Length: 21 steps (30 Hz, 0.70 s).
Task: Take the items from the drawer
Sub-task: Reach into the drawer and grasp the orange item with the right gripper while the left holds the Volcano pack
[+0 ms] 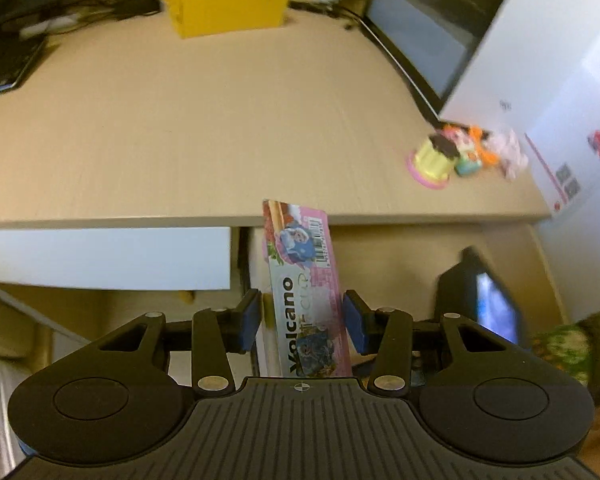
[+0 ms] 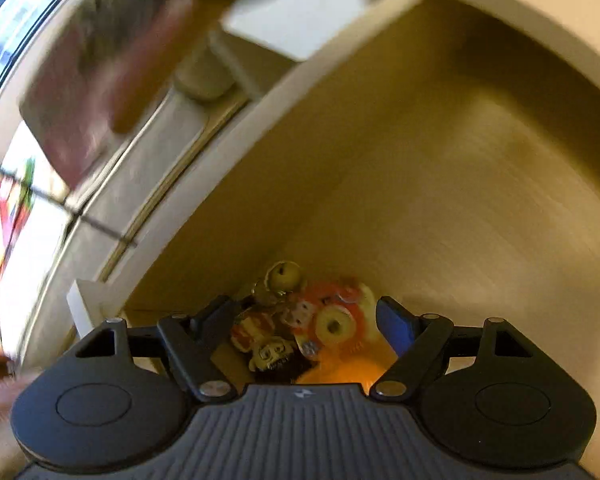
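Observation:
My left gripper (image 1: 302,320) is shut on a tall pink "Volcano" snack box (image 1: 300,264), which stands upright in front of the beige desk's front edge (image 1: 140,222). In the right wrist view my right gripper (image 2: 306,326) is inside the wooden drawer (image 2: 440,184) and stands open. Between its fingers, on the drawer floor, lies a bundle of small toy figures (image 2: 288,320) on an orange packet (image 2: 340,372). A thin strip of floor shows between the left finger and the toys. The right gripper (image 1: 476,292) also appears blurred at the right of the left wrist view.
On the desk stand a yellow open box (image 1: 224,4) at the back, a dark screen (image 1: 420,40), a large white box (image 1: 540,80) on the right, and a cluster of small toys (image 1: 460,152). A white drawer front (image 1: 100,256) sits below the desk edge on the left.

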Available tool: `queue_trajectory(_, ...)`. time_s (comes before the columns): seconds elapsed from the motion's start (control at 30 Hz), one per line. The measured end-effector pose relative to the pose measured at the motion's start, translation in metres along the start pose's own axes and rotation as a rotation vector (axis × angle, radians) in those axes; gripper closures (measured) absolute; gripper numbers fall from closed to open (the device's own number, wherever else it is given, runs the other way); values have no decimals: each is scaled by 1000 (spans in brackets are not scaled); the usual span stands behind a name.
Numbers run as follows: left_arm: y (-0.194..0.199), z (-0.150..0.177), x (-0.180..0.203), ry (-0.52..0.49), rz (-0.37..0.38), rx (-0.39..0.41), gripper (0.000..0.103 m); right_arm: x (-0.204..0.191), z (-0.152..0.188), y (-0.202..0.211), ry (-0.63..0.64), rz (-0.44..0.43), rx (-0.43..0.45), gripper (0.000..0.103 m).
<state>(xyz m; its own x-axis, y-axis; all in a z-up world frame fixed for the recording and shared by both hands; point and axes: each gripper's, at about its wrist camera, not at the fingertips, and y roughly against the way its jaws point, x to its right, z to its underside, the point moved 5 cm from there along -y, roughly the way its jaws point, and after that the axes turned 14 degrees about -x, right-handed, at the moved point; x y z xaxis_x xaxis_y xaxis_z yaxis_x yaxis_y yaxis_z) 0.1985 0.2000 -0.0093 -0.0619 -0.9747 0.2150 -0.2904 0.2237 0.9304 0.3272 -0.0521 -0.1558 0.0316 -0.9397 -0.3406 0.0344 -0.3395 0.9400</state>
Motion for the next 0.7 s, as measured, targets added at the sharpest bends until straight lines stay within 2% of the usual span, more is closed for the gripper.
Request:
queue_trajectory(0.07, 4, 0, -5, 29, 13, 12, 54, 0, -10, -11, 46, 28, -42, 23)
queue_trajectory(0.13, 7, 0, -7, 38, 10, 23, 54, 0, -15, -21, 72, 10, -94, 21)
queue_trajectory(0.2, 7, -1, -7, 43, 21, 26, 54, -5, -18, -24, 130, 16, -114, 21)
queue_trajectory(0.27, 7, -1, -6, 39, 29, 25, 54, -5, -18, -26, 136, 34, -123, 23)
queue_trajectory(0.3, 6, -1, -6, 36, 34, 23, 54, -4, -17, -24, 136, 61, -118, 30)
queue_trajectory(0.33, 4, -2, -4, 34, 41, 21, 54, -4, -15, -23, 149, 94, -111, 33)
queue_trajectory(0.47, -6, -4, 1, 27, 73, 3, 54, 15, 7, -22, 166, 307, -96, 36)
queue_trajectory(0.57, -15, -5, 7, 20, 100, -13, 54, 42, 24, -14, 83, 337, -79, 38)
queue_trajectory(0.63, -21, -5, 12, 10, 114, -25, 54, 66, 34, -3, -7, 375, -45, 43)
queue_trajectory(0.7, -27, -3, 19, -3, 123, -36, 54, 88, 43, 7, -105, 401, -18, 59)
